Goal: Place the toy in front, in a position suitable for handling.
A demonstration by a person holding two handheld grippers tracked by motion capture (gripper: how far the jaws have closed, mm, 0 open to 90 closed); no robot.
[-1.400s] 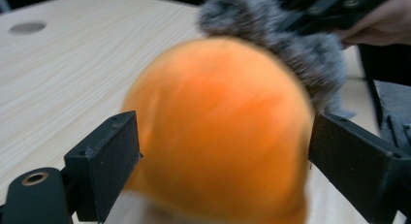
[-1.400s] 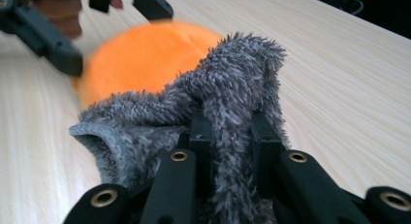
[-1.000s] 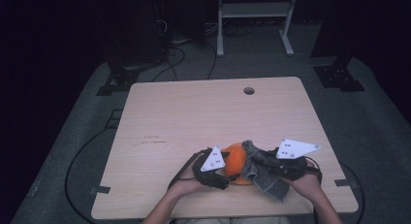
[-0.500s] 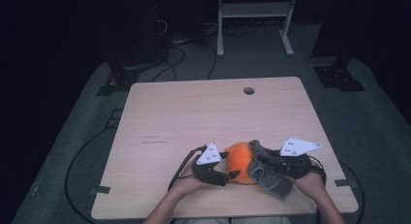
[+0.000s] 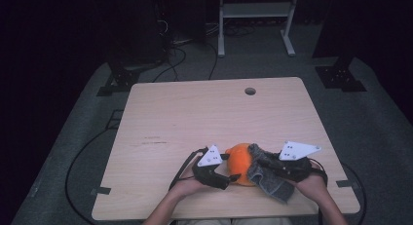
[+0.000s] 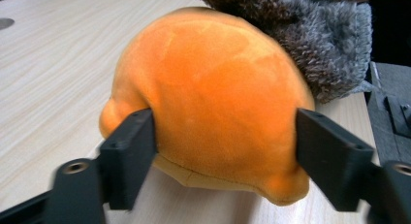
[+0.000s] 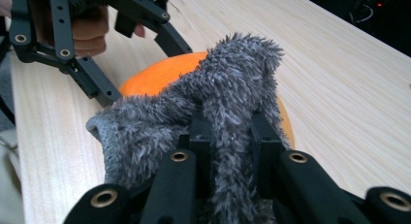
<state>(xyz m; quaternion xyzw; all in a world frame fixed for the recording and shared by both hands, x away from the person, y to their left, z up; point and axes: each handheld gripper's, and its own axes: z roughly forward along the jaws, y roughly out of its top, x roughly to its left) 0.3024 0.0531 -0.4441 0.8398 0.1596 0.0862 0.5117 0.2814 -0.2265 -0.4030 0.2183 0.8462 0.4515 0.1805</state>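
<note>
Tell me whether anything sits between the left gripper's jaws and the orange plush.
Nothing visible does. The left gripper has its jaws on either side of the orange plush. The grey fuzzy cloth, pinched by the right gripper, drapes the plush's far side.

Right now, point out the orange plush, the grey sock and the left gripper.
orange plush (image 6: 213,88), left gripper view, middle of its rounded top.
grey sock (image 7: 228,88), right gripper view, fuzzy fold above the jaws.
left gripper (image 5: 233,178), high view, between its fingertips.

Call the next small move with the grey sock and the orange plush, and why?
Probably the right gripper draws the grey fuzzy sock further over the orange plush: it pinches the fabric, only partly draped on it, and the left gripper has just been opening around the plush.
</note>
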